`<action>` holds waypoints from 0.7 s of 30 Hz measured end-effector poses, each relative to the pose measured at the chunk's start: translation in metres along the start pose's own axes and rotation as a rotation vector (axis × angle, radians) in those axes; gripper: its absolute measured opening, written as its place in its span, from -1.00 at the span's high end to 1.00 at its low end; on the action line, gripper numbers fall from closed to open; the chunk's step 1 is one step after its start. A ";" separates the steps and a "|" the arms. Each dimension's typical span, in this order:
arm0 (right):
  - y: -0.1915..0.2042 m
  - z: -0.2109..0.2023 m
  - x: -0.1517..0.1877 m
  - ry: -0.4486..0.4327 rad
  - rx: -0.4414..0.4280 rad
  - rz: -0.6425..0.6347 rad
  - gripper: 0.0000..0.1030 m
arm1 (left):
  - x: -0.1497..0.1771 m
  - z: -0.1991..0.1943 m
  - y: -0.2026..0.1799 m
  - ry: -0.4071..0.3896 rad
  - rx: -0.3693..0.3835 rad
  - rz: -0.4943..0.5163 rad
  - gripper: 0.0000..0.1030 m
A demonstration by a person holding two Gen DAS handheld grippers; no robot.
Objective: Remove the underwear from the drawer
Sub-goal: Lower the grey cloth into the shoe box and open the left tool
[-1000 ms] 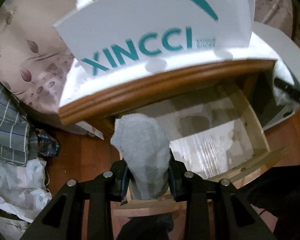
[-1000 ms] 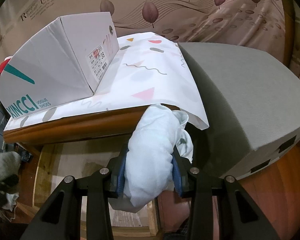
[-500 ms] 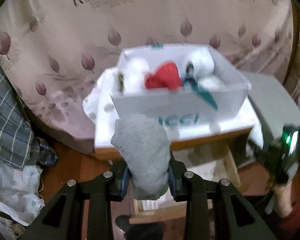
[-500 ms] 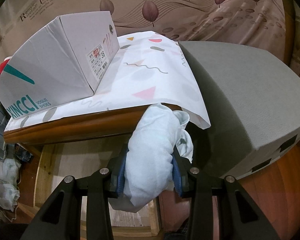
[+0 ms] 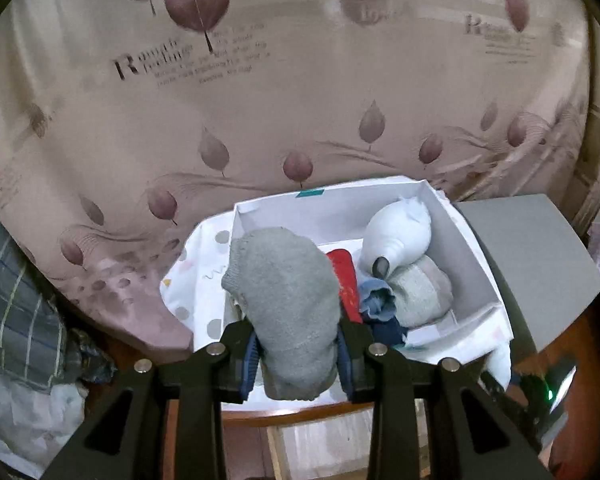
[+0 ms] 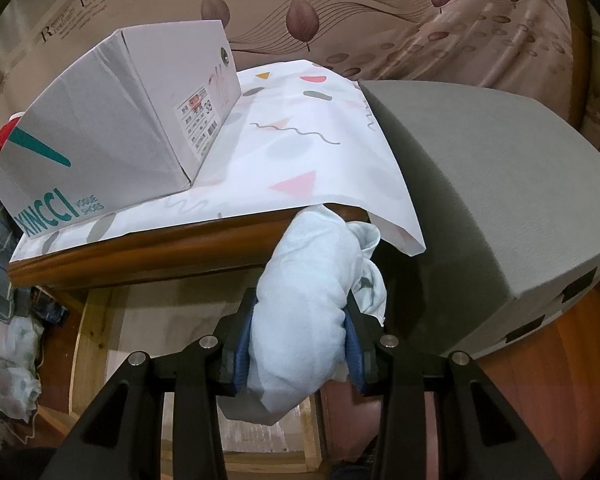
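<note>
Left tool (image 5: 298,354) clamped on a rolled grey bundle (image 5: 284,304), blue pads pressing both its sides. Bundle held above the near-left corner of an open white box (image 5: 476,256). Box sits on a patterned cloth (image 5: 188,280) over the counter (image 5: 284,414), wooden front edge visible below the tool. Inside box: white roll (image 5: 400,232) at far right, pale grey roll (image 5: 420,292) nearer, blue piece (image 5: 376,298) and red piece (image 5: 346,280) in the middle. Grey block (image 5: 540,264) just beside the box's right wall. Leaf-print curtain (image 5: 300,80) behind.
</note>
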State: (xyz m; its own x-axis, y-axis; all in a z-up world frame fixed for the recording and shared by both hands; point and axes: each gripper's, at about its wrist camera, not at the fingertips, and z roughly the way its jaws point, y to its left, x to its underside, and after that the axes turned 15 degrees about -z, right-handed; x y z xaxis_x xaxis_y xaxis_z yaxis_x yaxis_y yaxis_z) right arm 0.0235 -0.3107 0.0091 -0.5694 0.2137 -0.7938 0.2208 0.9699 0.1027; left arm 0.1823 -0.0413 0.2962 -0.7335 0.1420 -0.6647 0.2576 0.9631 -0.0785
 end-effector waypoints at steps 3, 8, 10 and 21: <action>0.000 0.001 0.000 0.000 -0.003 0.001 0.31 | -0.012 0.023 -0.004 0.035 0.012 -0.026 0.38; 0.002 0.003 0.000 0.003 -0.009 -0.003 0.31 | -0.028 0.060 -0.016 0.030 -0.007 0.001 0.38; 0.003 0.004 -0.001 0.003 -0.011 -0.004 0.31 | -0.032 0.072 -0.018 0.037 -0.020 -0.006 0.38; 0.004 0.005 0.001 0.003 -0.007 -0.016 0.31 | -0.022 0.120 -0.008 0.105 -0.037 -0.049 0.30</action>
State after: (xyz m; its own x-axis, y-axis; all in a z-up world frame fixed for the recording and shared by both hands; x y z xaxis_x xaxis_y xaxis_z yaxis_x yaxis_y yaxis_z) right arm 0.0278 -0.3072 0.0060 -0.5755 0.1981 -0.7934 0.2062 0.9740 0.0936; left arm 0.2722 -0.0792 0.2222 -0.8072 0.1156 -0.5789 0.1973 0.9771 -0.0801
